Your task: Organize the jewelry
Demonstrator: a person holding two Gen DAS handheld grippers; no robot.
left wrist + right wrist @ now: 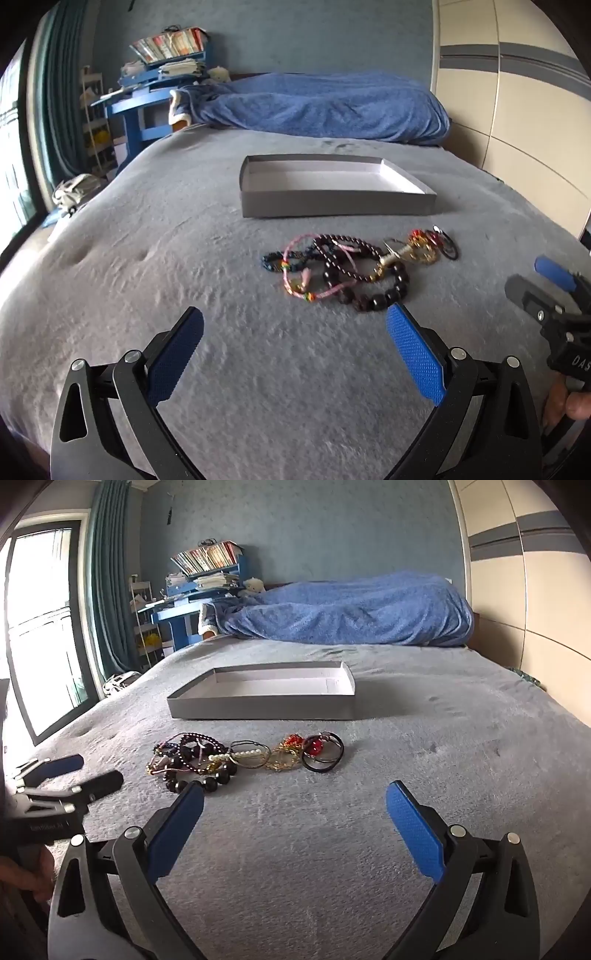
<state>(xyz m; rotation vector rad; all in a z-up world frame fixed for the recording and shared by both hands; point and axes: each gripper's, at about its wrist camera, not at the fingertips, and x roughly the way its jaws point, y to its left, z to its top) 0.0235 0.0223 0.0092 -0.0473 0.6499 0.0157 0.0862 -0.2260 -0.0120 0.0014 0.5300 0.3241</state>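
A wide bed (184, 229) covered in a grey fleece spreads out beneath and ahead of both grippers. At its far end, well beyond them, lies a rumpled blue blanket (325, 103). Closer, straight ahead of the left gripper (294, 321) and ahead and slightly left of the right gripper (294, 797), sits a shallow grey box (332, 205) with a white inside, open on top and holding nothing.

Between the box and the grippers, a tangle of jewelry (354, 266) rests on the fleece. It lies just ahead of the left gripper and a little to its right, and ahead and left of the right gripper. In the pile are a strand of large dark beads (384, 295), a thinner strand of small dark beads (354, 245), a pink cord bracelet (291, 273), a pearl piece (240, 755), a gold piece with red stones (288, 753), and black hair ties (325, 757).

Both grippers hover low over the bed with their blue pads spread wide apart, gripping nothing. The right one sits just beside the left.
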